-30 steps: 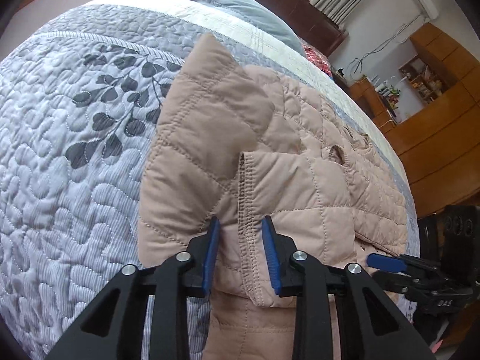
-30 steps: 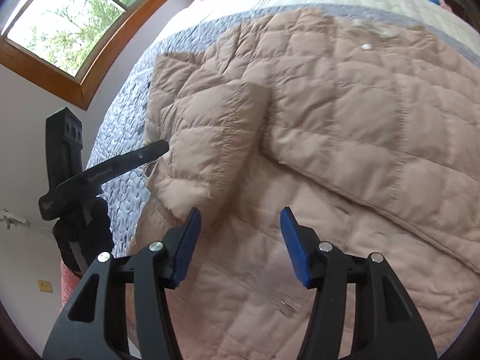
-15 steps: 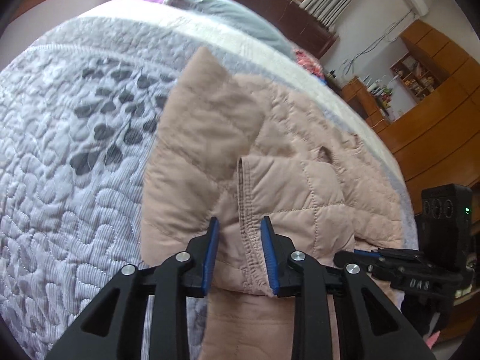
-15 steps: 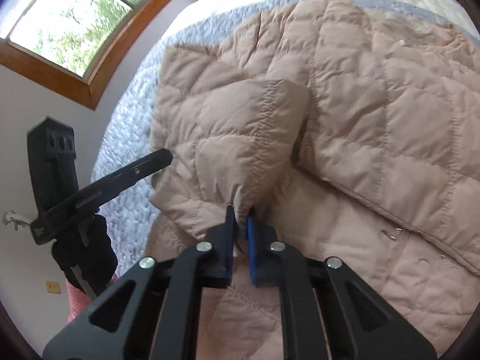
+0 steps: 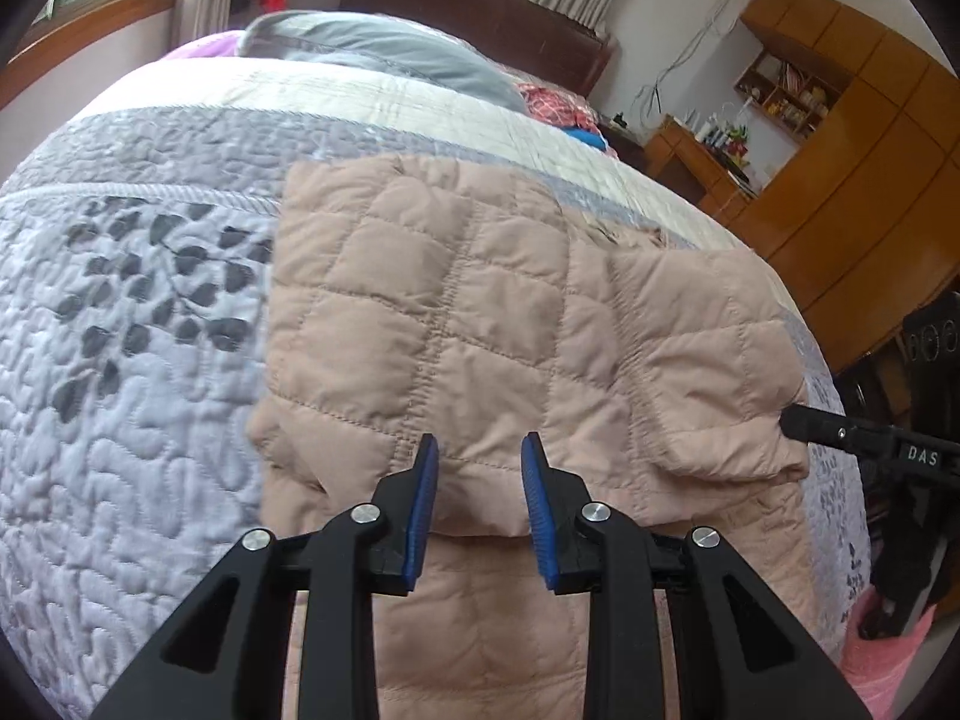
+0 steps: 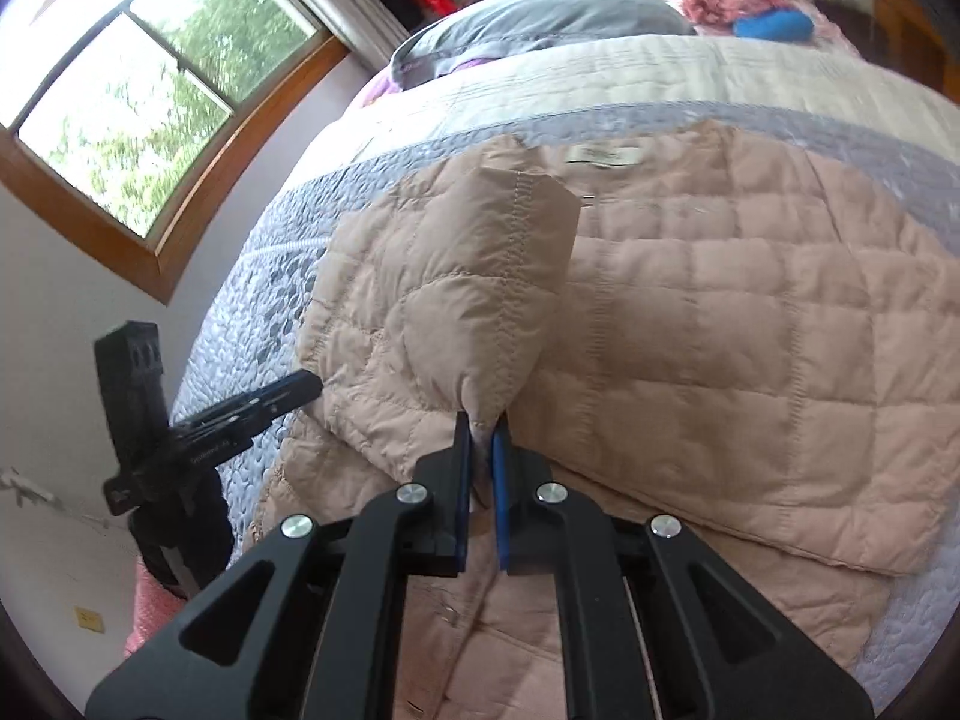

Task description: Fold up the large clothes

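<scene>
So the beige quilted puffer jacket point(image 5: 456, 312) is lying on the grey-lilac leaf-pattern quilted bedspread point(image 5: 120, 360), partly folded over itself. The left gripper point(image 5: 477, 498) has its blue pads pinched on a thick fold at the jacket's near edge. The right gripper point(image 6: 480, 462) is squeezed nearly together on a folded bit of the jacket. Its black side reads "DAS" in white in the left wrist view. There's a white neck label point(image 6: 603, 156) too, print too small to read.
</scene>
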Available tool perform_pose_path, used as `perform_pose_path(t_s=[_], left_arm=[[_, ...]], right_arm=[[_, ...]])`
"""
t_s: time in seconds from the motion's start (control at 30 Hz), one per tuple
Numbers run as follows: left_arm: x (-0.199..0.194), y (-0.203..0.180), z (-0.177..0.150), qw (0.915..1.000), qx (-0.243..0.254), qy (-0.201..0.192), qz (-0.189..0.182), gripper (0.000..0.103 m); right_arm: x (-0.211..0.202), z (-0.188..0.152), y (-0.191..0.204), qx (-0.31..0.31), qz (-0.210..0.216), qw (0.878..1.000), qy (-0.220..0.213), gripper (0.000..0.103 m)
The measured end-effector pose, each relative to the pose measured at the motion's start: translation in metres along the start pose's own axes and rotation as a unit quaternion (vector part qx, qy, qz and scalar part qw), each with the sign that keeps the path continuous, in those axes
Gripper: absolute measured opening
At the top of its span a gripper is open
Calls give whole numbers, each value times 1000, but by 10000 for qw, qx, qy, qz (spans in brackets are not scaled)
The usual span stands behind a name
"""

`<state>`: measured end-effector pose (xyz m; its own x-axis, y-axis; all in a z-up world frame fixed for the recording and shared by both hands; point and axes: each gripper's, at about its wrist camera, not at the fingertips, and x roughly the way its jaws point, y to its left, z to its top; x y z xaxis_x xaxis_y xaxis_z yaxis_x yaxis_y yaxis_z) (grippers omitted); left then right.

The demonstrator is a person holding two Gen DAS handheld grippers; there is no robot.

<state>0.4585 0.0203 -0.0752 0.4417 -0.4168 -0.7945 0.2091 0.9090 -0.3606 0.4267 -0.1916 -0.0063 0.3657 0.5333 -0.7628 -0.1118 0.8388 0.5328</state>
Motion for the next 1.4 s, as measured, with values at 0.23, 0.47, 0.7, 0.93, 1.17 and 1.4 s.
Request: perform_pose_path(t_s=[0.23,0.47,0.7,0.93,1.17,1.4], left_arm=[[-12,-5,1,9995,15,-300,-121,28],[1,-12,6,9996,138,-223,77,28],[41,-9,-1,9987,221,118,448,26],[27,-17,-1,9978,286,39,602,27],[22,-61,4,9951,651,-29,750,30],[52,-59,8,9953,502,224,798,30]], right_arm=[[-50,0,-20,20,423,9969,-657,5],[-27,0,-58,479,-143,9980,-376,5],[27,-19,-105,1025,-202,9944,129,6],[-4,-24,-73,469,-895,9947,-182,19],[-6,-24,-7,-466,-1035,9934,-183,62],[55,-13,7,-835,-1777,9803,236,68]])
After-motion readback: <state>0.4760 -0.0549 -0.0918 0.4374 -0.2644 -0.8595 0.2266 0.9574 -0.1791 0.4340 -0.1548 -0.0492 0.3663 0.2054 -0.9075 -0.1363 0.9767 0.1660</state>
